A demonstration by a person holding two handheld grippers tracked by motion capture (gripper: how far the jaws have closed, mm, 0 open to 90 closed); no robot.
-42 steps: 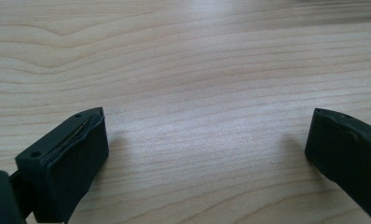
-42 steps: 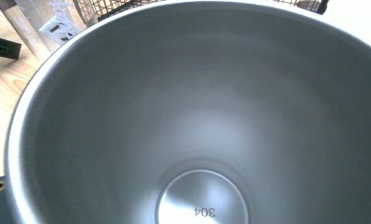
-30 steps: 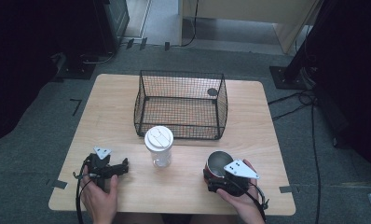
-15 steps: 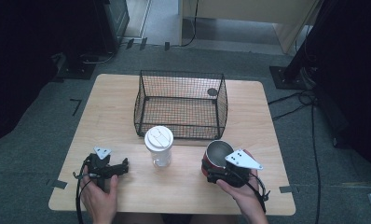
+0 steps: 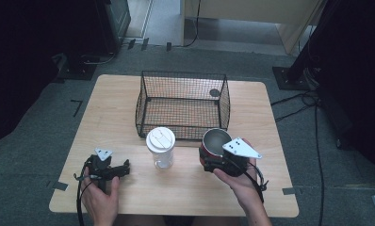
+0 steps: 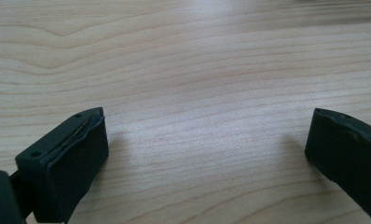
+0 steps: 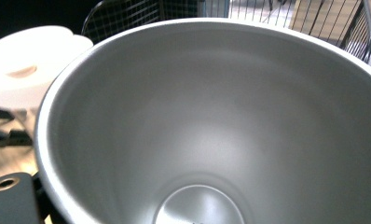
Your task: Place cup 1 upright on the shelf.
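A metal cup (image 5: 215, 141) with a red outside and a bare silver inside hangs above the table's front right, tilted, with my right gripper (image 5: 209, 159) shut on its rim. In the right gripper view the cup's empty inside (image 7: 211, 130) opens just in front of the camera. A clear cup with a white lid (image 5: 160, 141) stands upright at the front centre, to the left of the metal cup; its lid (image 7: 30, 70) is also in the right gripper view. My left gripper (image 5: 123, 169) rests at the front left, open, with bare wood between its fingers (image 6: 72, 158).
A black wire basket (image 5: 183, 101) stands in the middle of the wooden table (image 5: 115, 103), just behind both cups, with a small dark disc (image 5: 214, 92) at its far right. Its wires (image 7: 277, 11) rise behind the metal cup. Cables and stands lie on the floor around the table.
My right gripper has lifted the metal cup off the table and carried it a little toward the basket. The left gripper and the white-lidded cup have stayed put.
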